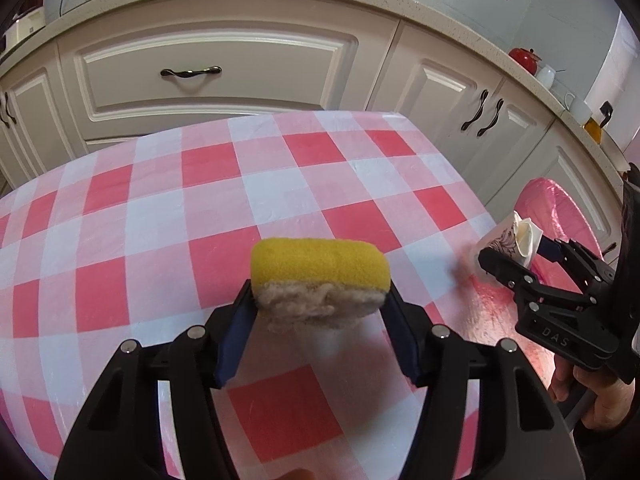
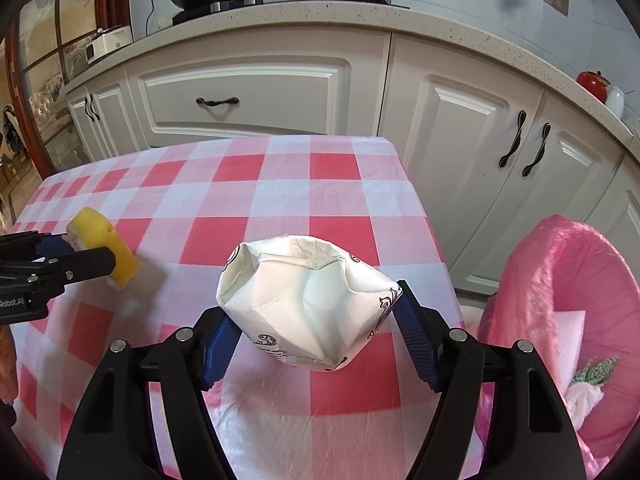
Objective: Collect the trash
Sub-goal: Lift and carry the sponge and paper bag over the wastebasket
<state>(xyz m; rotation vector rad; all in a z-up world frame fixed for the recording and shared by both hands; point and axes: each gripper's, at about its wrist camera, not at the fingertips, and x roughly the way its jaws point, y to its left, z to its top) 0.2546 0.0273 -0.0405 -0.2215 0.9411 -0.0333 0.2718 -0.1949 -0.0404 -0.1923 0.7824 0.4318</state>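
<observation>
- Left wrist view: left gripper (image 1: 320, 300) clamped on a sponge (image 1: 320, 276), held between the blue pads (image 1: 236, 336) above the checked tablecloth (image 1: 160, 208). Sponge is yellow on top with a frayed off-white underside.
- Same view, far right: right gripper (image 1: 516, 256) grasping a crumpled paper cup (image 1: 508, 242) at the table's right edge; a hand (image 1: 596, 396) holds its handle. Only part of the pink-lined bin (image 1: 560, 208) shows behind.
- Right wrist view: right gripper (image 2: 316, 328) clenched on the paper cup (image 2: 308, 300), squashed, white with dark printed scrolls, mouth facing the camera.
- Only this view shows the bin's (image 2: 560, 272) inside, at right just beside the table: white foam and tissue scraps.
- Left gripper (image 2: 92, 258) with the sponge (image 2: 104, 244) at far left.
</observation>
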